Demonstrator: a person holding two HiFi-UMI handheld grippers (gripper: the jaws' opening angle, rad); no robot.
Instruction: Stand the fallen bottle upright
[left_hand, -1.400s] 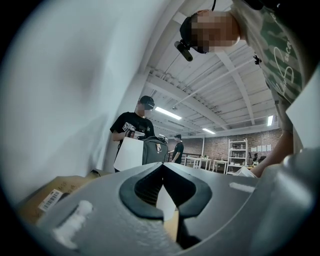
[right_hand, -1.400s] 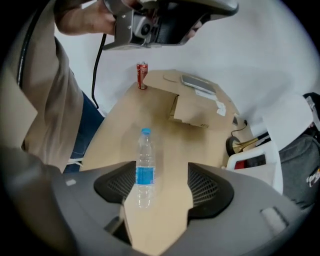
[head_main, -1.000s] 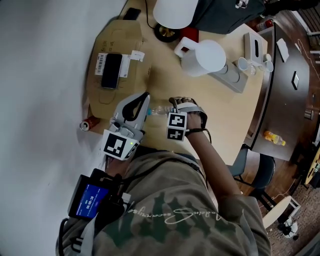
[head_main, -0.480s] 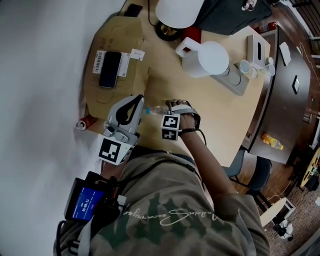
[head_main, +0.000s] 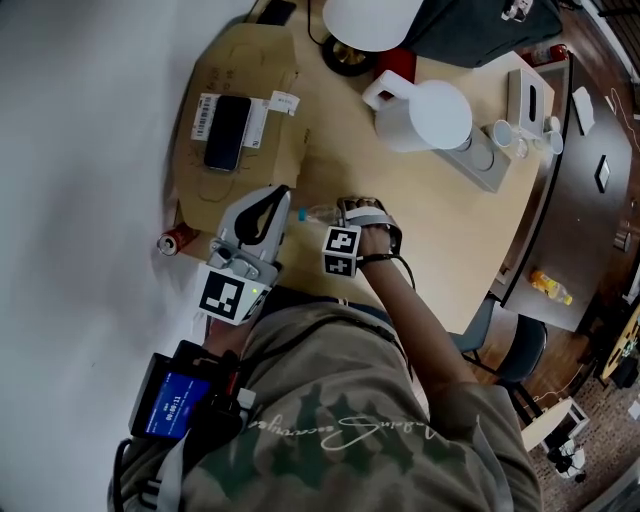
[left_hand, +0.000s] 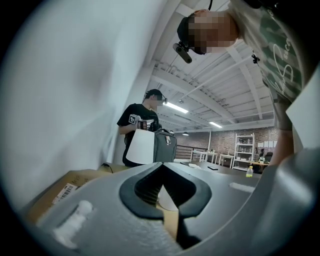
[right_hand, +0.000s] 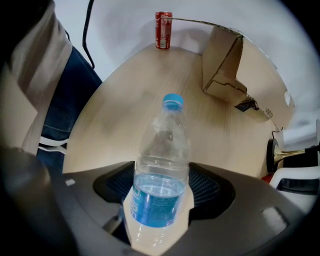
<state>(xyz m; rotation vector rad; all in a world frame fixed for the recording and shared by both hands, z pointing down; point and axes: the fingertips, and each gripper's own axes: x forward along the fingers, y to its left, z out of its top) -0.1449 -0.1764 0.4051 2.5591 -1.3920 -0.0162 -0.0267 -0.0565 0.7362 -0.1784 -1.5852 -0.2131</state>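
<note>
A clear plastic bottle (head_main: 318, 213) with a blue cap and blue label lies on its side on the pale wooden table (head_main: 440, 240). In the right gripper view the bottle (right_hand: 162, 165) runs straight between the jaws, cap pointing away. My right gripper (head_main: 346, 212) points down over it. Its jaws are closing around the label, with a thin gap still showing on each side. My left gripper (head_main: 277, 194) hovers just left of the cap. In its own view the left gripper (left_hand: 161, 167) has its tips together and holds nothing.
A red can (head_main: 178, 242) stands at the table's near left edge. A flattened cardboard box (head_main: 240, 70) with a black phone (head_main: 227, 132) lies beyond the bottle. A white jug (head_main: 420, 112), a lamp base (head_main: 350, 60) and a power strip (head_main: 480, 165) sit farther back.
My right gripper has come down over the lying bottle, which now sits between its jaws. The left gripper has hardly moved.
</note>
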